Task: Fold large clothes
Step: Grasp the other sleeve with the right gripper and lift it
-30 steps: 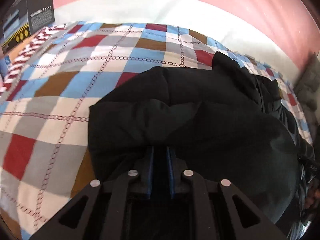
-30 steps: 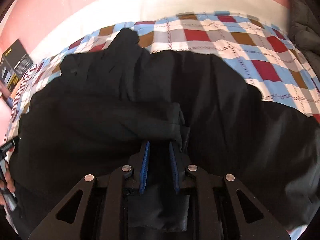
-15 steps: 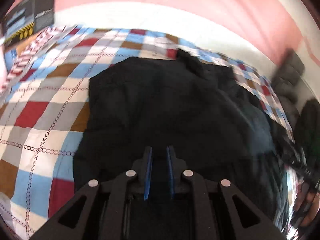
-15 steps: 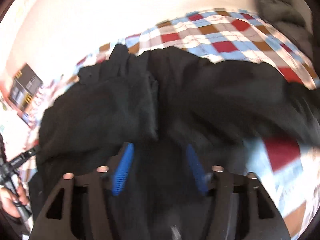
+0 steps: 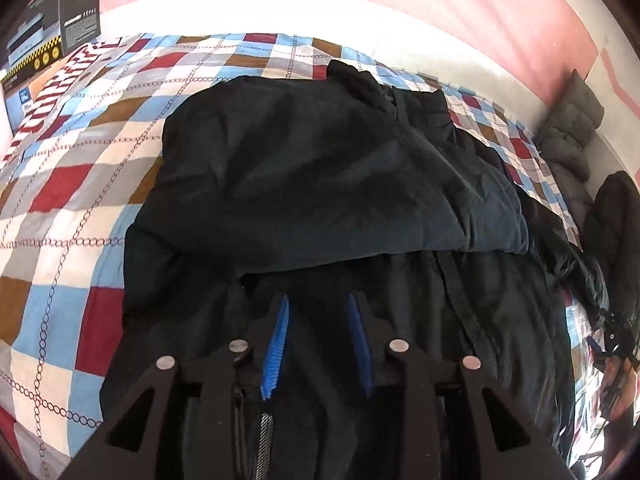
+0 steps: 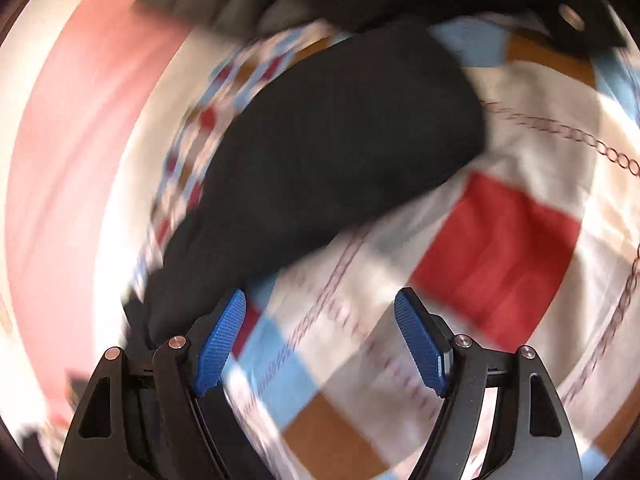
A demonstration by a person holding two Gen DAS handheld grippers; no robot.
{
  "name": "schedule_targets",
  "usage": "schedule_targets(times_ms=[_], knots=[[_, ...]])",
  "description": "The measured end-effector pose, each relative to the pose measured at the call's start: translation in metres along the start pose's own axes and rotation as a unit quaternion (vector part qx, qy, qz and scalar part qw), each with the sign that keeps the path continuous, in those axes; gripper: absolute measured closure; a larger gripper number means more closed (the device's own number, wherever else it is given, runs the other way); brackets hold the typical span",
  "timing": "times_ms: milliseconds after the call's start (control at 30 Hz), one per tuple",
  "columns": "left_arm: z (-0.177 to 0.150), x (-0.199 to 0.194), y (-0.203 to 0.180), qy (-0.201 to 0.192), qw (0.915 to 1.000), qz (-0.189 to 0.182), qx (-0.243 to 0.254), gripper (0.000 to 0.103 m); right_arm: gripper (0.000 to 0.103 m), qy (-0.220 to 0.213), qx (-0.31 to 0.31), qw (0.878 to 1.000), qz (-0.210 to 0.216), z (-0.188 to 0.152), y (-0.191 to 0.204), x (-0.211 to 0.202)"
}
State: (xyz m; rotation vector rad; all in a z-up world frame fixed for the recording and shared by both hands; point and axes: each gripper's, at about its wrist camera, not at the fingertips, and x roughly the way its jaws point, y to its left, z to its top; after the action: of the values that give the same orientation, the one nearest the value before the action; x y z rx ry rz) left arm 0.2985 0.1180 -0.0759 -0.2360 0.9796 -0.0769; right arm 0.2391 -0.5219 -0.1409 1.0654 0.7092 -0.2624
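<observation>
Two grippers: both released, jaws just been opening.
Left gripper (image 5: 318, 312): blue pads parted, over near part of black jacket (image 5: 320, 168), fabric below the gap, not pinched.
Right gripper (image 6: 320, 320): wide apart, nothing between, over checked quilt (image 6: 496, 232); view blurred.
Jacket: on quilt, far half folded over near half; one dark part (image 6: 328, 148) far-left of right gripper.
Far left: boxes (image 5: 52, 28).

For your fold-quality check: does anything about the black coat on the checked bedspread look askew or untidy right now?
Yes. The black coat is folded unevenly: its top layer ends in a slanting edge, and a rumpled bit pokes out at the far end. The checked bedspread looks flat. Both claws, left and right, are open and hold nothing.
</observation>
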Motion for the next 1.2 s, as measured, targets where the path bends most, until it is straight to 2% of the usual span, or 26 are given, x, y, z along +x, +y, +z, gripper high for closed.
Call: schedule_targets(times_ms=[100,200,333,400,433,500,567,733,867,1033,1133,1200], knots=[[0.005,0.001,-0.006,-0.003,1.0000,0.003,0.007,0.069,0.026,-0.024,0.050,0.998,0.036,0.016,-0.013,0.006],[0.008,0.005,-0.009,-0.003,0.9999,0.006,0.008,0.068,0.026,-0.043,0.083,0.994,0.053,0.026,-0.016,0.017],[0.013,0.014,-0.012,0.001,0.9999,0.008,0.011,0.068,0.026,-0.056,0.121,0.990,0.038,0.039,-0.021,0.031],[0.014,0.018,-0.015,0.003,0.9998,0.011,0.016,0.068,0.026,-0.056,0.114,0.992,0.017,0.047,-0.012,0.038],[0.015,0.021,-0.015,0.004,0.9997,0.013,0.019,0.068,0.030,-0.055,0.105,0.993,0.005,0.053,-0.009,0.037],[0.018,0.023,-0.013,0.005,0.9997,0.013,0.019,0.068,0.068,-0.057,0.083,0.995,-0.018,0.061,0.004,0.033],[0.021,0.023,-0.011,0.003,0.9998,0.011,0.016,0.068,0.073,-0.067,0.061,0.996,-0.019,0.068,0.019,0.023],[0.025,0.016,-0.005,-0.006,0.9999,0.008,0.011,0.068,0.075,-0.098,-0.027,0.995,-0.002,0.081,0.073,-0.014],[0.028,0.005,0.000,-0.021,0.9998,0.001,0.006,0.068,0.075,-0.111,-0.093,0.989,0.037,0.082,0.140,-0.042],[0.033,-0.003,0.011,-0.030,0.9995,-0.002,-0.009,0.068,0.075,-0.119,-0.187,0.970,0.098,0.062,0.236,-0.066],[0.035,-0.009,0.020,-0.038,0.9991,-0.004,-0.020,0.068,0.075,-0.109,-0.254,0.953,0.127,0.034,0.300,-0.068],[0.035,-0.013,0.026,-0.043,0.9988,-0.004,-0.025,0.068,0.075,-0.097,-0.293,0.940,0.144,0.003,0.330,-0.070]])
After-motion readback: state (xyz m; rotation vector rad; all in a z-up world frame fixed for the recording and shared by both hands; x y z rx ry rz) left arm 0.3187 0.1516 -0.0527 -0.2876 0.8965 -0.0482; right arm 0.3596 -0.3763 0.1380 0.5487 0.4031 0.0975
